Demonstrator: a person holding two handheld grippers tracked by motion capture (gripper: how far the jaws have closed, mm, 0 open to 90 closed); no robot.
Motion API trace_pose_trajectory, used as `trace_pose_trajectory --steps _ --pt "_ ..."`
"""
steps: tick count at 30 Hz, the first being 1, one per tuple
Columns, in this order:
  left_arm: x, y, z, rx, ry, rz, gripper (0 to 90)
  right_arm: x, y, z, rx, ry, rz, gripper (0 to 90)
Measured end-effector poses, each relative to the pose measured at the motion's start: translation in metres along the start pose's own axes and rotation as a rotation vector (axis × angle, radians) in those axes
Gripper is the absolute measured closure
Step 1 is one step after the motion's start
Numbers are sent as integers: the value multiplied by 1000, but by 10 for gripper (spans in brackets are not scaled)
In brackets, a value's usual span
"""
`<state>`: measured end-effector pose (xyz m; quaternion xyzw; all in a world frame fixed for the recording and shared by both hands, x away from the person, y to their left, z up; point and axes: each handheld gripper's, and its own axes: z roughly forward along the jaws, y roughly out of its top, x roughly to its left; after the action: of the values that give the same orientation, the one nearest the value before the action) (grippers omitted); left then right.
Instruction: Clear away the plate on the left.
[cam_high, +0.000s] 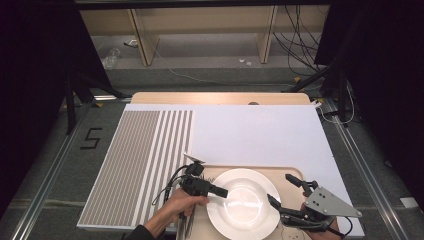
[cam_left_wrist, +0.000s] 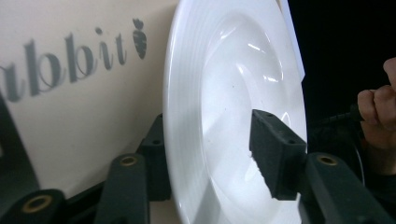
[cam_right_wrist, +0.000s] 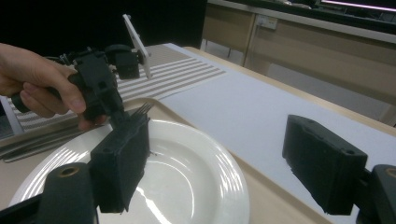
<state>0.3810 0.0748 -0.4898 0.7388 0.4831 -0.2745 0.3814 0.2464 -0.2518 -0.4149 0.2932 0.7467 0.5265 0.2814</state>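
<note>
Black pads of our left gripper (cam_left_wrist: 210, 154) stand on either side of the rim of the white plate (cam_left_wrist: 224, 93); one pad (cam_left_wrist: 275, 149) is over the plate's inner face, the other behind its rim, and a gap shows between them and the plate, so we read these tongs as parted and not pressing. From above, our left gripper (cam_high: 220, 192) reaches in at the plate's (cam_high: 245, 205) left edge, held by our left hand (cam_high: 172, 210). That plate lies flat on a beige tray (cam_high: 287, 172) at the near edge of the table, beside a striped mat (cam_high: 145, 160) and a white sheet (cam_high: 260, 135). Our right gripper (cam_high: 282, 192) is at the plate's right edge, its jaws spread wide with nothing between them; one pad (cam_right_wrist: 123, 158) hangs over the plate (cam_right_wrist: 187, 177), the other (cam_right_wrist: 322, 163) above the tray. A fork (cam_right_wrist: 140, 109) and other cutlery lie on the tray beyond the plate.
</note>
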Motion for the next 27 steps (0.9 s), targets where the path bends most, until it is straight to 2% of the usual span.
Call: trace_pose_trajectory --steps 8,11,17,20,27 --pt "-10 0 -15 -26 84 92 385 0 0 1 -1 4 4 236" --pt "-12 0 -23 -55 88 108 362 0 0 1 -1 5 6 235" --pt "-16 -3 -40 -104 109 173 327 -1 0 1 1 6 10 234" --pt "-17 -4 -47 -130 102 192 309 -1 -1 1 1 7 13 233" --pt "-23 -9 -58 -190 108 268 279 -1 -1 1 1 15 23 227"
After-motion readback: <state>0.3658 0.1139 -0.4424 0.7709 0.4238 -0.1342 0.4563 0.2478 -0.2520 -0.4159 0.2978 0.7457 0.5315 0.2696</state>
